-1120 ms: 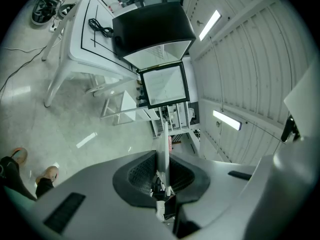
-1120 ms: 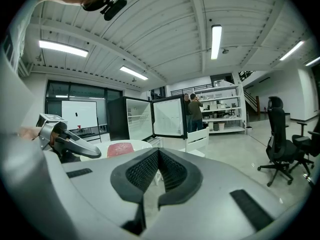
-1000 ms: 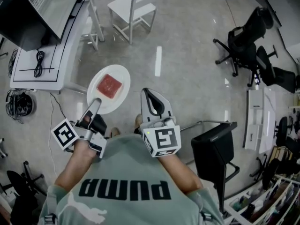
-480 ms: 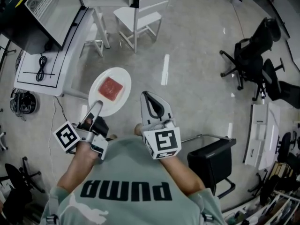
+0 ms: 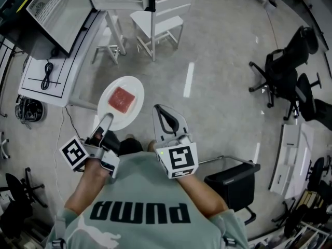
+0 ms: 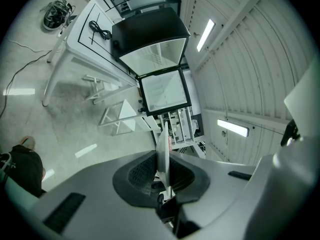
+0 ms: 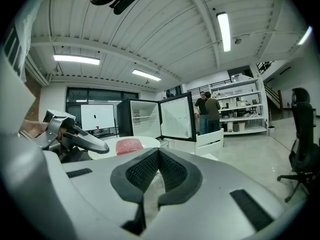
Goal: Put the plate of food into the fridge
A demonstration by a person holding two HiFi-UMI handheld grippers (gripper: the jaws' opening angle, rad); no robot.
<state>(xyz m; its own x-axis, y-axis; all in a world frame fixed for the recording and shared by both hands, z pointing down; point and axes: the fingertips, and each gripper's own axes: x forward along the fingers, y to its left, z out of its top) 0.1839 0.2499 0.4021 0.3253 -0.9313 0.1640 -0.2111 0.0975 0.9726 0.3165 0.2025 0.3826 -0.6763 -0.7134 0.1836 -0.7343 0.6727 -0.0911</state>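
Holding red food (image 5: 120, 98), plate (image 5: 136, 86) pinched in left claw (image 5: 106, 119).

This looks like a lab or an open workshop. Black office chairs (image 5: 280, 69) stand on the shiny floor (image 5: 223, 77), and open shelves (image 7: 245, 109) with equipment line the far wall.

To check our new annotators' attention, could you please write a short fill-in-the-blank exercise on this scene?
1. The jaws of the left gripper are shut on the rim of the ____ plate.
2. The jaws of the right gripper hold ____.
3. The door of the fridge stands ____.
Missing words: white; nothing; open.
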